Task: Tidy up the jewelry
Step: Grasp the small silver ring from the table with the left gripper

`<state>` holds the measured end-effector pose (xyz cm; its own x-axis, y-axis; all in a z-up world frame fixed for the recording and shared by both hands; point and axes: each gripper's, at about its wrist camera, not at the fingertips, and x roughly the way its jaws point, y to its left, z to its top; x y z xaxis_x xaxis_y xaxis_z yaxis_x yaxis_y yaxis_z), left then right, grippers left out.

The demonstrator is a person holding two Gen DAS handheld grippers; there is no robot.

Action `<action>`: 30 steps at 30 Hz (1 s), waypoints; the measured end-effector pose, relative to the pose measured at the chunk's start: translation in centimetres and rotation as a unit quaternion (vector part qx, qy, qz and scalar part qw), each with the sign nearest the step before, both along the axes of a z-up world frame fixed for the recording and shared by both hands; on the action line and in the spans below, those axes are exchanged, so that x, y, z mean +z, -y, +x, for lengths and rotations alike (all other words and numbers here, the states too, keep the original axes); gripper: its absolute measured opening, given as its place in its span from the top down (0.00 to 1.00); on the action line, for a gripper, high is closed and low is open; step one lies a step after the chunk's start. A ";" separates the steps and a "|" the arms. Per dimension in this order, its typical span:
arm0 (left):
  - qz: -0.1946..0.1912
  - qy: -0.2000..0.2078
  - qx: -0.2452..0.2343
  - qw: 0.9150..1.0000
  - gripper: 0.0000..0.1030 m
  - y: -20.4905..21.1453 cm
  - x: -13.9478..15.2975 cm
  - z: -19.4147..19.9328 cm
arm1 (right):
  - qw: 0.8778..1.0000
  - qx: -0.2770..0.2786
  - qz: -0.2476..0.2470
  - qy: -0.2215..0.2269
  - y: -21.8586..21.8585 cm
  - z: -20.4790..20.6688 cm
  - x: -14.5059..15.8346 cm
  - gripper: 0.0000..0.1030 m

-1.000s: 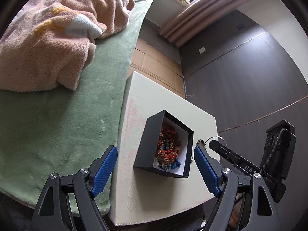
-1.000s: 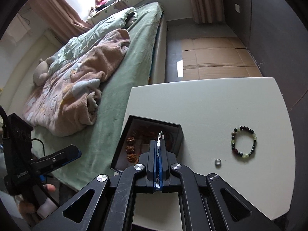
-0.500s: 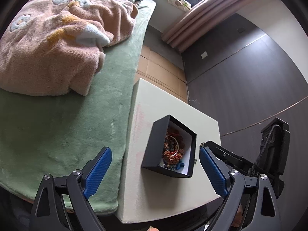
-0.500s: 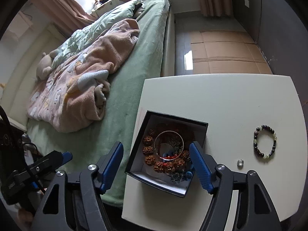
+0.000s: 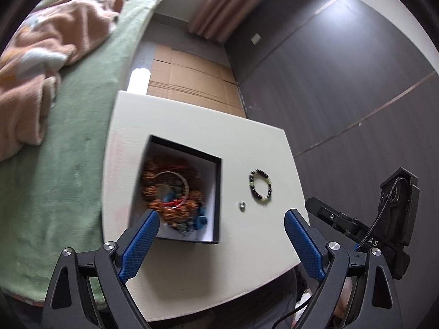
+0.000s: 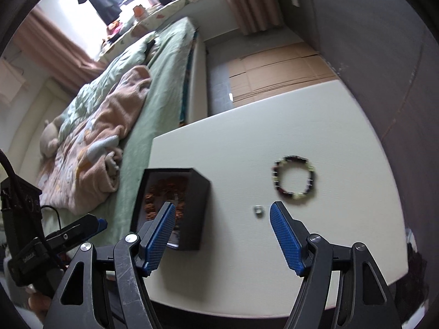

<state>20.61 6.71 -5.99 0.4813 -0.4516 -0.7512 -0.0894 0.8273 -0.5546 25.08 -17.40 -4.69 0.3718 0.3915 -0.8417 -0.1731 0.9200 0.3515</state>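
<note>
From the left wrist I see my left gripper (image 5: 221, 223) with its jaws spread wide and nothing between the blue pads (image 5: 138, 248); they touch nothing and hang above the near part of the white tabletop (image 5: 252, 142). The black box (image 5: 218, 192) sits open toward the bed side of the tabletop, filled with brown beads (image 5: 175, 209), a thin bangle (image 5: 186, 185) lying on top, and some blue pieces at its near corner. Right of the box, apart from it, a small ring (image 5: 241, 205) lies on the bare tabletop, and just beyond that a dark beaded bracelet (image 5: 260, 185) with a few pale green beads. At the right edge the right gripper's body shows, with the letters "AS" (image 5: 373, 241) readable on it; the rest of that marking is hidden.

From the right wrist, my right gripper (image 6: 222, 216) also has its jaws apart, less wide, and empty. The left pad (image 6: 160, 240) overlaps the box (image 6: 204, 200) in the picture; I cannot tell whether it touches it. The ring (image 6: 258, 210) lies on the tabletop (image 6: 247, 142) in the gap between the pads, near the right one, and the bracelet (image 6: 294, 176) lies farther out, well clear. The left gripper's black body (image 6: 27, 257) carries a small label at the lower left, too blurred to read.
</note>
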 end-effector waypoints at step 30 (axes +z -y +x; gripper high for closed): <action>0.167 -0.105 -0.119 0.973 0.60 15.6 -7.9 7.7 | 0.986 -0.157 0.039 -0.025 15.9 -3.6 -4.6 0.31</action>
